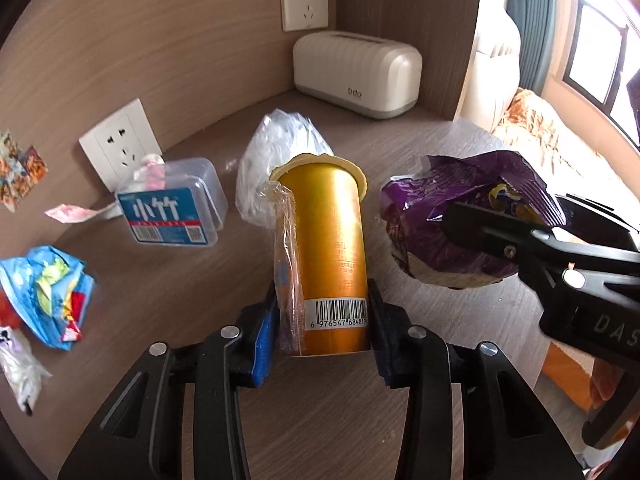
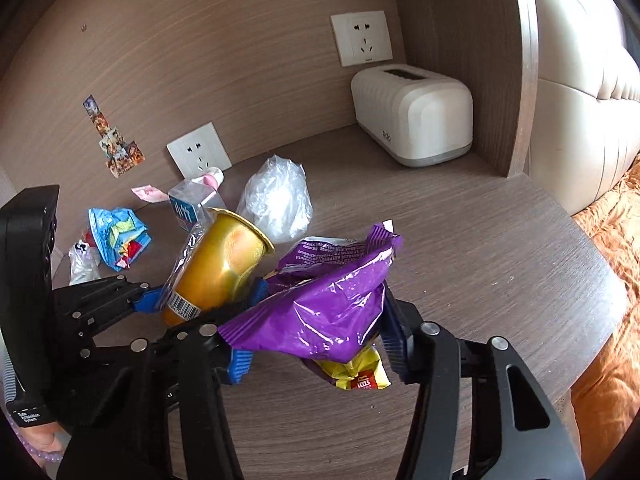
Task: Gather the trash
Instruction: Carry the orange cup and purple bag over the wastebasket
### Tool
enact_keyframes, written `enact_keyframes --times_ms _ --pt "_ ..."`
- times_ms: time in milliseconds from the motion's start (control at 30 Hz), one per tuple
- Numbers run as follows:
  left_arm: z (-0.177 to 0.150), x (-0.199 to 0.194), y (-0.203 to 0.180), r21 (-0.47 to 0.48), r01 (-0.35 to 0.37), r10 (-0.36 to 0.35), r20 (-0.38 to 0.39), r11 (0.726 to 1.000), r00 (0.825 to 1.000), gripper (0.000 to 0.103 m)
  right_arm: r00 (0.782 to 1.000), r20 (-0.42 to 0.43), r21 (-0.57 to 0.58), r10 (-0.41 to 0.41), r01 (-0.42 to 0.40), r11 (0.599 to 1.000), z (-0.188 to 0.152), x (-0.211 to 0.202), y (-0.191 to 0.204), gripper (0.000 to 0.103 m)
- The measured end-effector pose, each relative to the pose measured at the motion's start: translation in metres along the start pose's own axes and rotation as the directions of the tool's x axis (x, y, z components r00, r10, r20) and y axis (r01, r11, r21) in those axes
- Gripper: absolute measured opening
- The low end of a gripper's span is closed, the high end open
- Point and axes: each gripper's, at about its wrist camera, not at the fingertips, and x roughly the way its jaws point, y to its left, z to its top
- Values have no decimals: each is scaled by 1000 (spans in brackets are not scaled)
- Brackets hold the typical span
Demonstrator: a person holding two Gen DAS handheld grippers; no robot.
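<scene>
My left gripper [image 1: 322, 320] is shut on a gold paper cup [image 1: 328, 248] with a barcode and a plastic-wrapped straw, held above the wooden table [image 1: 420, 152]. The cup also shows in the right wrist view [image 2: 218, 268], tilted. My right gripper [image 2: 316, 344] is shut on a crumpled purple chip bag [image 2: 332, 296], held above the table just right of the cup. The bag shows in the left wrist view [image 1: 448, 220] too. On the table lie a clear plastic bag [image 1: 272, 160], a blue crumpled wrapper [image 1: 48, 292] and a small white wrapper [image 1: 18, 372].
A clear plastic box with a blue label [image 1: 176, 208] and a pink slip [image 1: 68, 214] lie near a wall socket [image 1: 120, 142]. A white ribbed box [image 1: 356, 72] stands in the back corner. An orange-covered bed [image 2: 612, 248] lies to the right of the table's edge.
</scene>
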Motion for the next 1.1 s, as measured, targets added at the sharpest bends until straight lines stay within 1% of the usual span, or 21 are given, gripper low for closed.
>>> enact_keyframes --times_ms 200,300,467,567,700,767,867,900,967,1000,1100 --pt "1 -25 6 28 -1 -1 45 1000 999 40 998 54 2 -11 11 1000 9 -22 6 47" --pt "3 -36 9 41 8 -11 63 999 998 40 995 89 -3 -35 35 999 14 -38 11 46" --pt "7 -54 11 73 47 -54 92 996 994 40 986 141 11 -83 83 997 18 -63 18 45" --pt "7 -64 11 103 88 -99 107 991 989 40 979 163 26 -125 122 992 17 -77 25 45" --pt "4 -74 8 160 138 -158 122 977 980 40 963 192 63 -189 181 982 8 -97 35 45" --pt "2 -78 6 188 167 -192 123 968 974 40 954 201 80 -222 210 974 3 -105 41 45" --pt "-3 -86 1 236 222 -255 119 946 959 40 932 217 121 -291 270 955 -9 -121 53 45" --pt "-5 -88 -3 264 246 -284 116 933 952 40 924 219 137 -313 289 948 -13 -125 55 45" --pt "-10 -91 -10 305 272 -317 107 913 943 40 908 222 174 -356 322 931 -22 -134 59 45" --pt "-13 -91 -16 330 290 -338 97 898 936 40 899 219 198 -378 339 920 -28 -140 60 45" --pt "-23 -91 -34 375 338 -387 61 863 920 40 880 194 248 -434 384 890 -46 -156 59 45"
